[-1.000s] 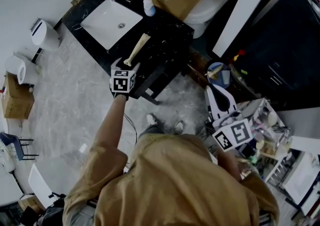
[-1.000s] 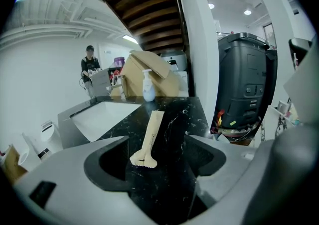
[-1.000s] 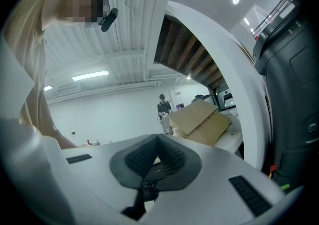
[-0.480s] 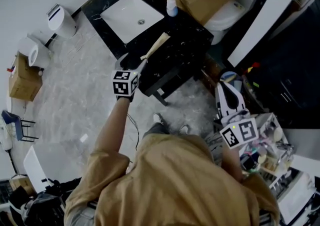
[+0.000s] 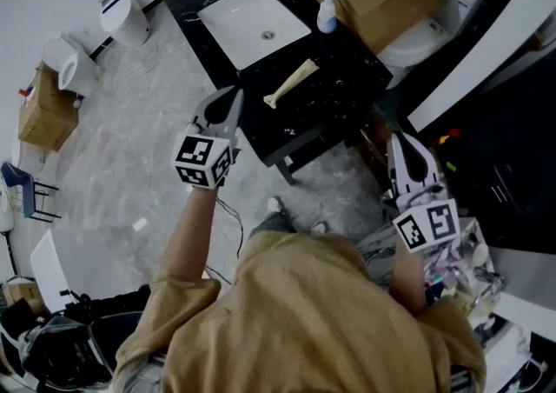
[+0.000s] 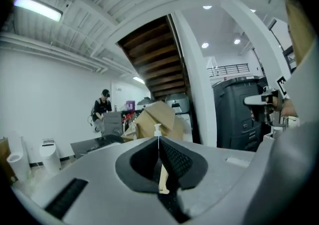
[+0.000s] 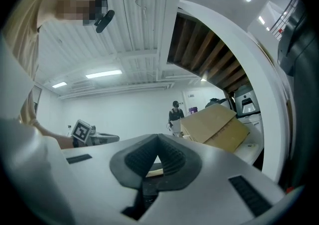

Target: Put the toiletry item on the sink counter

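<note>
Here, left gripper [image 5: 231, 97] jaws closing together on nothing; right gripper [image 5: 402, 143] pinched empty; toiletry tube [image 5: 292, 83] on sink counter [image 5: 340, 97], mostly hidden behind jaws in both gripper views.

The tube [image 5: 291, 83], long, slim and cream-coloured, lies flat on the black worktop [image 5: 343, 100]. It is set slantwise just beside the white sink [image 5: 252, 22], cap end toward the front edge.
</note>
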Tool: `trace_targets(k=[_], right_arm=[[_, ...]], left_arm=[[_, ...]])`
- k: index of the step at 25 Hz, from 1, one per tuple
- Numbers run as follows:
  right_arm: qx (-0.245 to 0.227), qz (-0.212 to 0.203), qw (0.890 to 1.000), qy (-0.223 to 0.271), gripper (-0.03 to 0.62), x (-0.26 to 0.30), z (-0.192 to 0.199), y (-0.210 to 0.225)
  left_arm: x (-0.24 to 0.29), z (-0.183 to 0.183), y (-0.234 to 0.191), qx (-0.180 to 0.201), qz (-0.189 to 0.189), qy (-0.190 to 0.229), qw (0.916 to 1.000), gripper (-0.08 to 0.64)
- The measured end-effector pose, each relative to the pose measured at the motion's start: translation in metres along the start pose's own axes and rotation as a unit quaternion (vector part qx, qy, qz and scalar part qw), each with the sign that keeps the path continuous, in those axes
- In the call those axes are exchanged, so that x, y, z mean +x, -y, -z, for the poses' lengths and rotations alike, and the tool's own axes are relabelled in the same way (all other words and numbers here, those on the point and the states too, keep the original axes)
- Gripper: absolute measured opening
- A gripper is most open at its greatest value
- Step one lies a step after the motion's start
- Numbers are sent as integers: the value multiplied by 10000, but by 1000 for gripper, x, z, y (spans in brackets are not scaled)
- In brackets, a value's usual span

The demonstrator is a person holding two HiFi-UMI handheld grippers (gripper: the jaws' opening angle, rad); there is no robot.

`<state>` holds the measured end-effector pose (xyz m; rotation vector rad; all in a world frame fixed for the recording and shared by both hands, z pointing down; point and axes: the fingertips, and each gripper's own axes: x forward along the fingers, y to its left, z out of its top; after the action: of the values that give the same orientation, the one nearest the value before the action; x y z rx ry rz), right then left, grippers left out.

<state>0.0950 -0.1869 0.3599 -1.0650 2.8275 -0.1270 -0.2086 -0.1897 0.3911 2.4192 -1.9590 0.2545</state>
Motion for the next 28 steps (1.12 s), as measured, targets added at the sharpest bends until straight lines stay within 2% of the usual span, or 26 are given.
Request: trace_targets(k=[5,9,12,19,28], right_arm=[[-31,-39,10000,-21,2,7,-6,2],[5,4,10000,35,2,11,-9,7],[-13,38,9999,95,2,15,-13,11],[-72,176,9996,197,2,19,-28,26],[-51,368,9990,230,2,30,-33,41]], left_arm=[[-43,-42,-4,61,-218,671,9975,5],[-74,-65,-12,128,-432,1001,9940,5],[-94,-76,-22,209,-617,1144,9913,5],[-134,-87,-45,124,-1094,1316,9852,3],[-161,-96,-56,117,-1339,1545,9788,3]])
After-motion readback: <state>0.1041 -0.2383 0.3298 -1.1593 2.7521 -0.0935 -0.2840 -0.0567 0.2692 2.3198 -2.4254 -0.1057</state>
